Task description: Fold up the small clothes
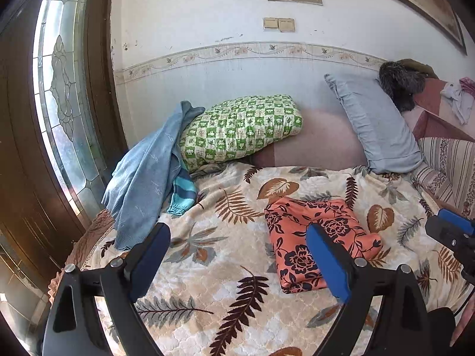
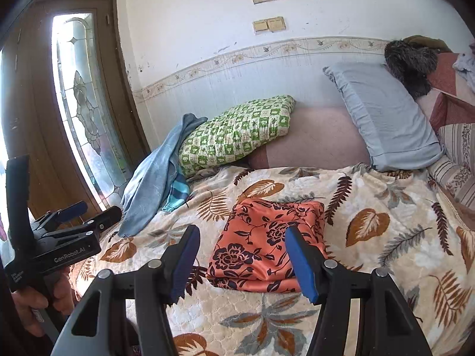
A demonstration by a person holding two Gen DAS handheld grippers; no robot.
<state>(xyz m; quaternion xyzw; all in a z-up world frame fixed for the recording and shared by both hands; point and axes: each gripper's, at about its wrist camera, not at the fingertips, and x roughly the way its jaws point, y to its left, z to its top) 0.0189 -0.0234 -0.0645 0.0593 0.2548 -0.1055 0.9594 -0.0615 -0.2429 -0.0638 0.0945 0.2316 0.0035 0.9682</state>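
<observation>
An orange garment with a dark flower print [image 1: 314,237] lies folded into a compact rectangle on the leaf-patterned blanket [image 1: 225,267]; it also shows in the right wrist view [image 2: 261,243]. My left gripper [image 1: 237,255] is open and empty, held above the blanket just left of the garment. My right gripper [image 2: 242,255] is open and empty, held over the garment's near edge. The left gripper appears at the left edge of the right wrist view [image 2: 86,213]. The right gripper's tip shows at the right edge of the left wrist view [image 1: 451,228].
A crumpled blue garment [image 1: 148,184] lies at the bed's far left over a green checked pillow [image 1: 240,127]. A grey-blue pillow [image 1: 374,121] leans at the back right, with dark fluffy fabric [image 1: 400,83] behind. A wooden door with leaded glass [image 1: 59,89] stands left.
</observation>
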